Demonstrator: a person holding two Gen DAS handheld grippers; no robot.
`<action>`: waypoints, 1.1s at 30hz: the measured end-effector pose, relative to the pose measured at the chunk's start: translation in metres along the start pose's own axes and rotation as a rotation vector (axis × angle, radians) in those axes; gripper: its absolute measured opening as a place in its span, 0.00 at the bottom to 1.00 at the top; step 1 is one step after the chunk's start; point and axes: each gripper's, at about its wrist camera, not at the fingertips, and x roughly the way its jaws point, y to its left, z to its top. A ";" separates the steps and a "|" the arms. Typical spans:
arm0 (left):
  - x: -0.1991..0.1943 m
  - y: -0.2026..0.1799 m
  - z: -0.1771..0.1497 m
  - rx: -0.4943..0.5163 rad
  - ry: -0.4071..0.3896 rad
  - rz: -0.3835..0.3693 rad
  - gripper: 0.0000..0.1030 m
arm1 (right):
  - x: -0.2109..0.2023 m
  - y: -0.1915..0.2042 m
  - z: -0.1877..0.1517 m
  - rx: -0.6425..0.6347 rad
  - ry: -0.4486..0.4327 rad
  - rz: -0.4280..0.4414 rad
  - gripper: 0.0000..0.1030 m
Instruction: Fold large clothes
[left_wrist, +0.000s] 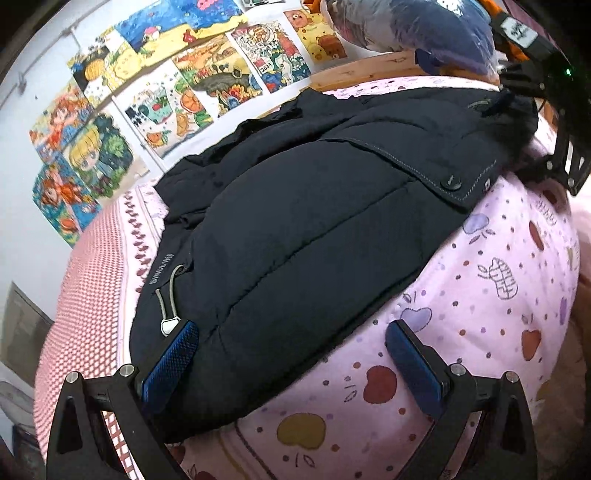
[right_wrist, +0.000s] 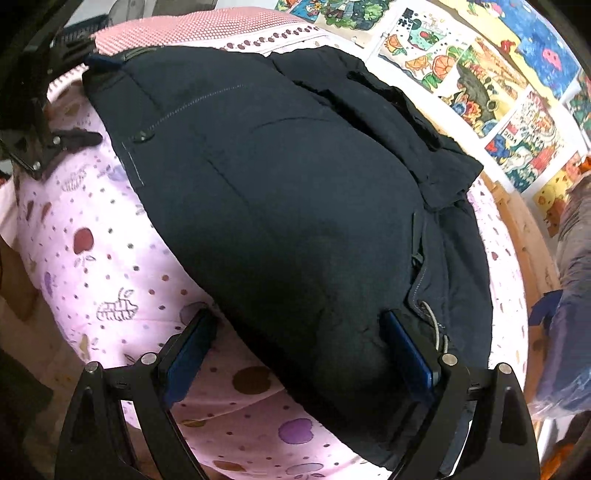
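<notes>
A dark navy padded jacket (left_wrist: 295, 206) lies spread on a pink bed sheet (left_wrist: 480, 295) printed with apples. My left gripper (left_wrist: 291, 343) stands open over the jacket's lower corner, with its left pad (left_wrist: 170, 354) beside a grey drawcord toggle (left_wrist: 168, 326) and its right pad over the sheet. In the right wrist view the jacket (right_wrist: 295, 203) fills the middle. My right gripper (right_wrist: 299, 332) is open astride the jacket's near edge: one pad on the fabric, the other over the pink bed sheet (right_wrist: 110, 258). Each gripper shows in the other's view, the right gripper (left_wrist: 554, 155) and the left gripper (right_wrist: 33, 140).
Colourful drawings (left_wrist: 110, 122) cover the white wall behind the bed. A wooden headboard (left_wrist: 365, 68) runs along the far side, with a plastic-wrapped blue bundle (left_wrist: 424, 26) on it. A pink checked cover (left_wrist: 85, 295) lies past the jacket at the bed's end.
</notes>
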 end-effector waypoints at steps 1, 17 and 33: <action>-0.001 -0.002 -0.001 0.000 -0.004 0.015 1.00 | 0.000 0.002 -0.001 -0.008 0.001 -0.025 0.86; -0.004 -0.015 -0.007 0.051 -0.058 0.199 1.00 | -0.004 0.010 -0.003 -0.103 -0.034 -0.198 0.86; 0.002 0.017 0.002 -0.099 -0.027 0.170 0.95 | 0.002 -0.025 0.000 0.059 -0.053 -0.041 0.52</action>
